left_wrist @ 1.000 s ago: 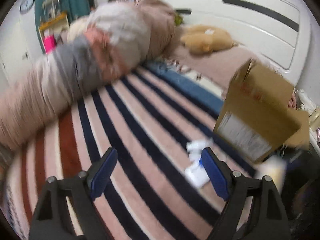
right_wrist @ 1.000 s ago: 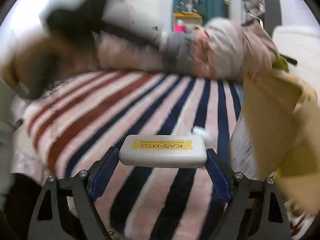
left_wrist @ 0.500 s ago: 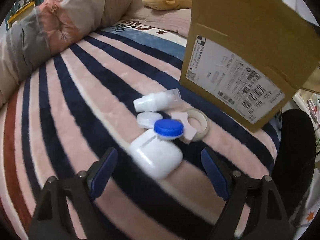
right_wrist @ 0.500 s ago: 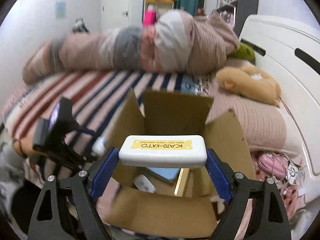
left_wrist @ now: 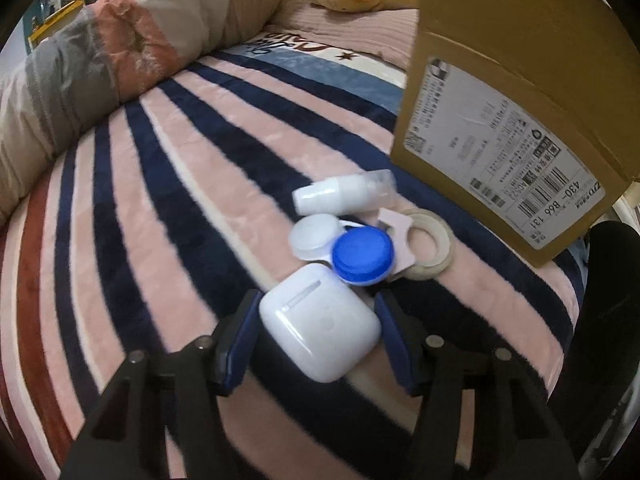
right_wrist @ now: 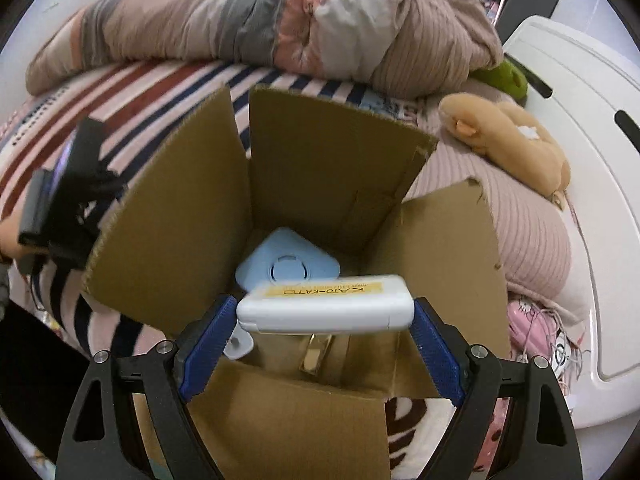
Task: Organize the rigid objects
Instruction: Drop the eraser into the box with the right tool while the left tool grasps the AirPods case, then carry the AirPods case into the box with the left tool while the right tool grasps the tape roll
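Left wrist view. The left gripper [left_wrist: 318,334] sat low over the pink, navy and red striped blanket [left_wrist: 168,184], its blue pads on either side of a glossy white rounded earbud case [left_wrist: 320,330]. The pads looked at or nearly at the case's sides; whether they had clamped it, I could not tell. The case lay on the blanket, touching a blue-lidded contact lens case [left_wrist: 352,256]. Just beyond lay a small white plastic bottle on its side [left_wrist: 344,198] and a roll of pale tape [left_wrist: 426,246]. The brown cardboard box with a printed shipping label [left_wrist: 500,152] stood close to the right.

Right wrist view. The right gripper [right_wrist: 324,334] held a flat white plastic case with a yellow label [right_wrist: 326,306] over the open box, flaps spread. The case looked slightly tilted and blurred, a small gap at the right pad; I judged the jaws were parting, the drop in hand. A pale blue triangular plastic item [right_wrist: 288,266] already lay inside.

Next, by my reckoning: let the white case fall clear, then the left should close firmly and lift the earbud case without dragging the lens case.
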The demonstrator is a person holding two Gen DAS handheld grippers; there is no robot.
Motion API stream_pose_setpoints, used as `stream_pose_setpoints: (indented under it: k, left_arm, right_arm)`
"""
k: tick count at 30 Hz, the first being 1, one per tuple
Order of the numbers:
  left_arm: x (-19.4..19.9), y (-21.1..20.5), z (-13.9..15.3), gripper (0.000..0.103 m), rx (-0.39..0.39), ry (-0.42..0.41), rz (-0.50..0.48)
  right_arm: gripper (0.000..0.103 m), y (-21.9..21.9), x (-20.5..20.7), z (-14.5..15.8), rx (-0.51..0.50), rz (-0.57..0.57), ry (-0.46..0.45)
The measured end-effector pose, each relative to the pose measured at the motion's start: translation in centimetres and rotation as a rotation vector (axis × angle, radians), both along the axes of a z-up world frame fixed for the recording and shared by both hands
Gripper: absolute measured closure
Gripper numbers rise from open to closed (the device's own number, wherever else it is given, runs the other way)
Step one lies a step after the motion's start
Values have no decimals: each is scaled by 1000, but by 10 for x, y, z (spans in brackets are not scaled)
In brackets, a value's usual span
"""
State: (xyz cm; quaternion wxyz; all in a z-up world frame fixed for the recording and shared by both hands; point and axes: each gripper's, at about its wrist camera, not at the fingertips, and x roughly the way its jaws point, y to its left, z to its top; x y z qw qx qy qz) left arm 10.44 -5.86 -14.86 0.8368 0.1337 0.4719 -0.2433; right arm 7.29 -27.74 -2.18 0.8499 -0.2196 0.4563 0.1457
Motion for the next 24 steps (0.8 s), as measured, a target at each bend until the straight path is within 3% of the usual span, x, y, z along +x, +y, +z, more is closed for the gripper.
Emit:
stream_pose_setpoints:
  k: [4,8,10,13,16,20,24]
  left_arm:
    - [0,13,8,49,-5,-11,20]
    - [-5,22,19,49,-12,-33,37]
    - [-7,28,27,49,-10,-47,48]
    - [-8,41,48,49,-18,-80,71]
    - [-8,51,83,49,-15,-127,95]
    - [-10,47,141,49,0,-193,77]
    - [-16,22,195,49,0,-253,14]
  right_arm:
    - [17,0,-8,5,0,-1,-35]
    - [17,6,-33,35,122,29,-134]
    - [17,16,-54,50,234,114,-173]
    - [17,43,-85,61,378,326,-155]
    - [17,77,-106,48,403,432,-120]
    - [18,113,-115,10,427,489,-49]
    - [19,125,-99,-32,467,447,-1]
